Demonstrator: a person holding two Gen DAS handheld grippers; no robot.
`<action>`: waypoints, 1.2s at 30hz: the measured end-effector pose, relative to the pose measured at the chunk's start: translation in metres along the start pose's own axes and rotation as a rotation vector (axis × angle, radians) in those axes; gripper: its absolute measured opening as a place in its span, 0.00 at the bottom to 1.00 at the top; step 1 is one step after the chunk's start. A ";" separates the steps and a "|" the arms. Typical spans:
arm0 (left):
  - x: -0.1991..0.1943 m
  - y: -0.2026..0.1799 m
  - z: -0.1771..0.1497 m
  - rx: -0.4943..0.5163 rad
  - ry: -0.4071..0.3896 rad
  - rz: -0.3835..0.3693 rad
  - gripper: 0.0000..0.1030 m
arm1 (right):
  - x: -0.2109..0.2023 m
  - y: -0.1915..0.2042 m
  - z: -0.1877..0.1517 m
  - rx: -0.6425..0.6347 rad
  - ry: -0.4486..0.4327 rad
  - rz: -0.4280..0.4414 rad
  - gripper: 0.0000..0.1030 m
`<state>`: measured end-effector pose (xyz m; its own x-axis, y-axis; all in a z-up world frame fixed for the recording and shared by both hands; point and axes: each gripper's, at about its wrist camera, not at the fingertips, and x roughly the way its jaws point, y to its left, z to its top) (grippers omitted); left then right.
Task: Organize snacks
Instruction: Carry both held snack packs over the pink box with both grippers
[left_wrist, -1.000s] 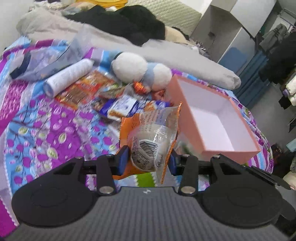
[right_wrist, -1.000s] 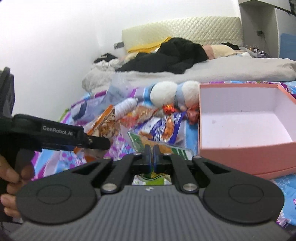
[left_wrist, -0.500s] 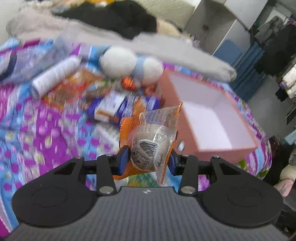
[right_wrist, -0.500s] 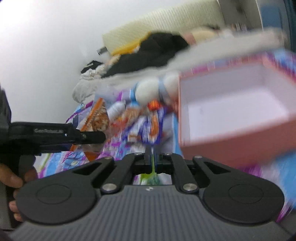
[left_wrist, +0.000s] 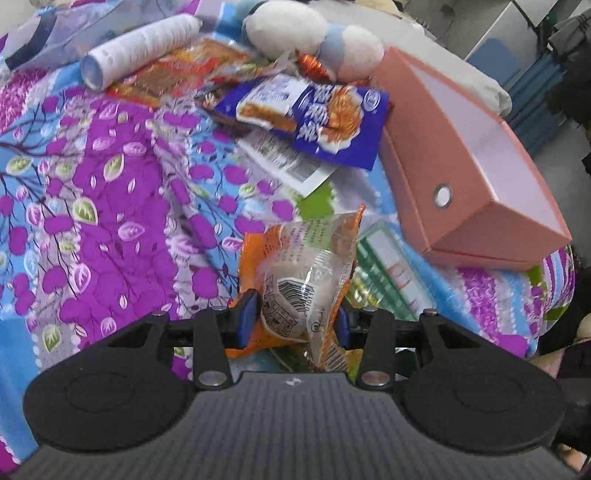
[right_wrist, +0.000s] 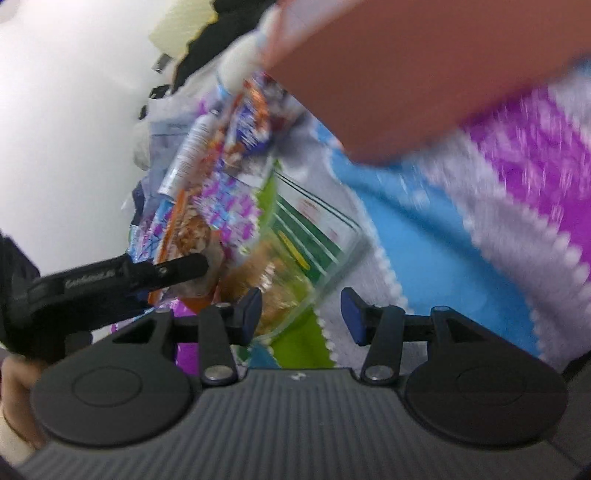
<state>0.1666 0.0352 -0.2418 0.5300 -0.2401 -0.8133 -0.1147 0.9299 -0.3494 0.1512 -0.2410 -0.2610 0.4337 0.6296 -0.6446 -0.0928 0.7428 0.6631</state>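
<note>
Orange-and-clear, the snack packet (left_wrist: 301, 280) is pinched at its lower half between the pads of the left gripper (left_wrist: 295, 321), held above the floral bedspread (left_wrist: 110, 192) just beside the pink box (left_wrist: 436, 155), probably so it can go into that open box. Loose snacks lie heaped by the box, among them a blue packet (left_wrist: 314, 114). Jaws opening and nothing yet between them, the right gripper (right_wrist: 301, 314) hangs over a green-striped clear packet (right_wrist: 295, 254), apparently to take it.
</note>
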 end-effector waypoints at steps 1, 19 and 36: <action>0.002 0.000 -0.001 0.004 0.001 -0.002 0.46 | 0.006 -0.005 -0.001 0.026 0.016 0.011 0.49; -0.014 0.000 0.006 -0.026 -0.035 -0.009 0.45 | 0.049 0.034 0.008 -0.059 0.077 0.104 0.13; -0.093 -0.041 0.030 0.071 -0.160 -0.066 0.45 | -0.057 0.088 0.020 -0.281 -0.169 -0.130 0.10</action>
<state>0.1473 0.0280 -0.1374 0.6621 -0.2596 -0.7030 -0.0182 0.9323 -0.3613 0.1362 -0.2158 -0.1588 0.5984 0.4961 -0.6292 -0.2593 0.8629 0.4337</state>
